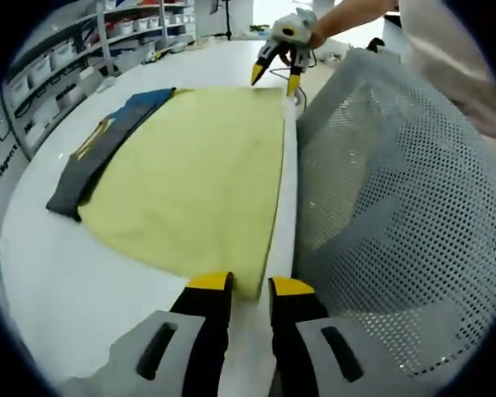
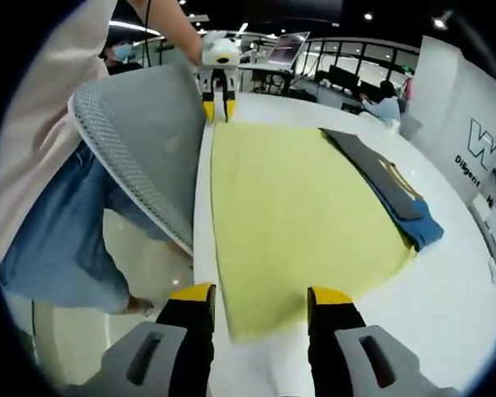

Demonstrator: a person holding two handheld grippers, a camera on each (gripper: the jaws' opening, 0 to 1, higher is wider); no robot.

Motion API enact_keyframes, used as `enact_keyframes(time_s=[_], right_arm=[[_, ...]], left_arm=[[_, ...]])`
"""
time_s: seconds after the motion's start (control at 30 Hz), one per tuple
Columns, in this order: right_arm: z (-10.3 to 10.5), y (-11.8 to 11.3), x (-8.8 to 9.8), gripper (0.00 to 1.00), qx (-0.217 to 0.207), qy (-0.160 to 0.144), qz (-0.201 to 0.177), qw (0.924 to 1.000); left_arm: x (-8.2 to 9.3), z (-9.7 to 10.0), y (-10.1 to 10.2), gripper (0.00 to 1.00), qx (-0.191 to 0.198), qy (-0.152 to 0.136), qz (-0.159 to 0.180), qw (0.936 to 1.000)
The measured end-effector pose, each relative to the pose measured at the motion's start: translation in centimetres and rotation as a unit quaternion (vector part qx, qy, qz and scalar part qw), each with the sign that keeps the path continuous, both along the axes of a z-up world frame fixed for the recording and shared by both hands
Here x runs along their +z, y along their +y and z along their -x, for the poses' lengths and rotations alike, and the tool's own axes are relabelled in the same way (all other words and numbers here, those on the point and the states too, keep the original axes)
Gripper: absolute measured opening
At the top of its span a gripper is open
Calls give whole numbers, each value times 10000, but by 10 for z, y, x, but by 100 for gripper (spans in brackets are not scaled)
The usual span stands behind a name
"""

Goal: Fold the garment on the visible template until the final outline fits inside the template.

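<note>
Crowding the table edge: grey mesh chair back, pressed close beside the white table along the near side; shelving with bins beyond the far end. Yellow template sheet lies flat on the table, its long axis running along the near edge from one gripper to the other. Dark folded garment with blue part lies along the template's far side, long axis parallel, partly off the sheet. Left gripper: jaws narrowly apart at the template's corner, grip not discernible. Right gripper: jaws wide apart over the opposite end. Garment print too small to read.
</note>
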State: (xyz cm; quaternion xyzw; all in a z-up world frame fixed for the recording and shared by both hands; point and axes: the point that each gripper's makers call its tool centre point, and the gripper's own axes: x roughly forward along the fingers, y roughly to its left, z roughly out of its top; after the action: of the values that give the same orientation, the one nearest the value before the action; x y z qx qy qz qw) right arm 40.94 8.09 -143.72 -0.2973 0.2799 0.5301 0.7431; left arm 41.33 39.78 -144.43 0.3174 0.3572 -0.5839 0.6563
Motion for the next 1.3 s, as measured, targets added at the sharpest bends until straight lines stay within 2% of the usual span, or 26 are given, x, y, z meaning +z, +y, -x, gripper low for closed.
enact_keyframes(time_s=[0.3,0.5,0.67,0.8,0.9,1.07,1.1,1.3], right_arm=[[4,-9,-6,30,164,-17,206,9997],[6,-9,-8,21,237,34,225,9995],[11,-11,-9,9,353,96,273,9990],[11,-15,-9,8,332,127,309,9989],[15,-17,-10,3,427,124,340,9984],[14,-18,-12,0,335,126,325,9988],[12,-17,-10,0,346,73,311,9989],[12,-19,-8,0,302,202,379,9986]], left_arm=[[1,-7,-3,12,157,62,71,9998],[1,-6,-3,9,283,161,141,9994],[0,-9,-3,4,401,195,182,9988],[0,-9,-3,3,424,199,200,9987],[0,-9,-3,3,436,199,202,9986],[-1,-9,-3,2,465,213,209,9985],[-1,-9,-3,2,462,217,203,9985],[1,-10,0,1,448,223,143,9986]])
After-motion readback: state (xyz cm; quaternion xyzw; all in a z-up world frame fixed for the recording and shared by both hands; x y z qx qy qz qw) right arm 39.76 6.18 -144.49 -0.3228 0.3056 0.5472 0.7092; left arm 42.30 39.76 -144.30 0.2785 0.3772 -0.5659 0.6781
